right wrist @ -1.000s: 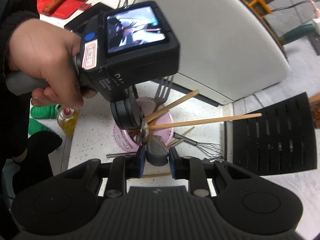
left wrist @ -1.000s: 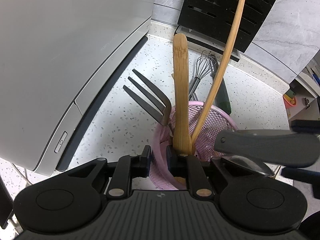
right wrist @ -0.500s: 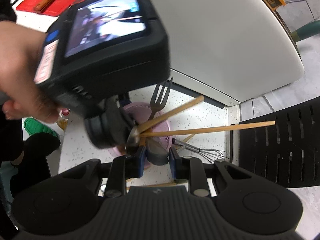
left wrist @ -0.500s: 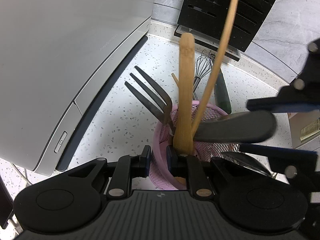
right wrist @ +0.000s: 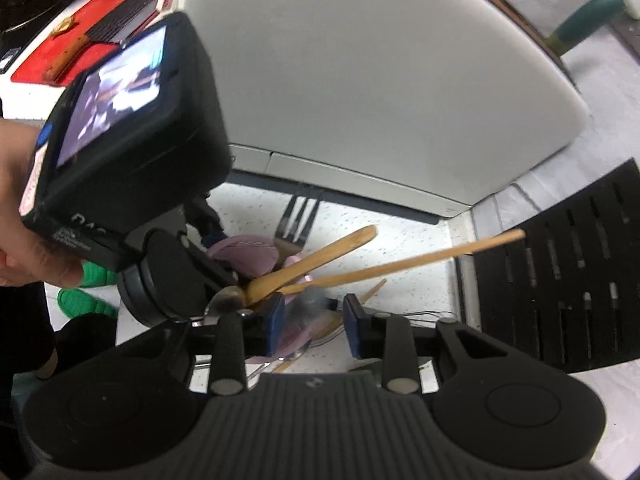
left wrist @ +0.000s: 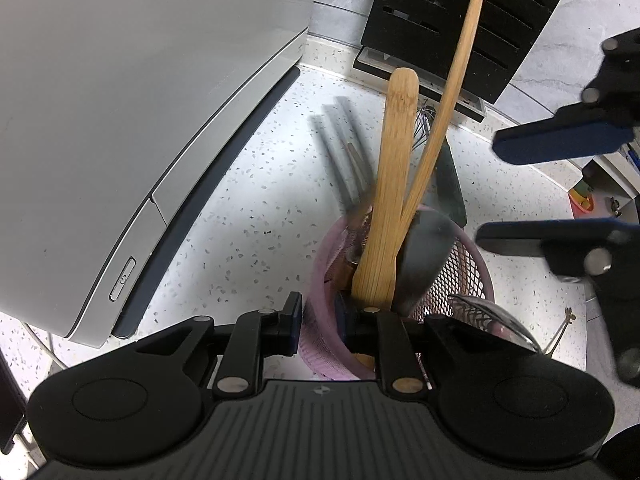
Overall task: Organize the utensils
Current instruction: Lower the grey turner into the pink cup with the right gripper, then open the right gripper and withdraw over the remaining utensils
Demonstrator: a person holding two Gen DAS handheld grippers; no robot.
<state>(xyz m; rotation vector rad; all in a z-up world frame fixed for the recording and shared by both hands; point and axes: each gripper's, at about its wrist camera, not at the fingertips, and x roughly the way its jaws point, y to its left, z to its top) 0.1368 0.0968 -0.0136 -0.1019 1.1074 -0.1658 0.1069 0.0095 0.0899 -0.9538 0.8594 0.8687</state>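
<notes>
Big grey appliance (left wrist: 140, 100) fills the left side of the speckled white surface (left wrist: 240, 220). Left hand-held gripper (left wrist: 318, 320) is clenched on the near rim of the pink mesh utensil holder (left wrist: 472, 272), one finger outside the wall, the other inside. The holder stands just beside the appliance's front edge. Sticking up out of it: a fork (left wrist: 340, 152), blurred, tines up; a flat bamboo spatula (left wrist: 392, 184); a thin bamboo stick (left wrist: 448, 100) leaning toward the back; and a dark grey utensil handle (left wrist: 424, 248), blurred, tucked against the spatula. A spoon bowl (left wrist: 496, 316) shows at the holder's right rim. Behind the holder a wire whisk (left wrist: 424, 120) lies on the surface, near the black slotted rack (left wrist: 460, 12) at the back edge. Right hand-held gripper (right wrist: 314, 320) hangs over the holder with fingers spread, nothing between them, blue pads (left wrist: 560, 140) well apart. Person's left hand (right wrist: 24, 232) grips the left tool's body. Red mat (right wrist: 80, 48) sits far off behind the appliance.
</notes>
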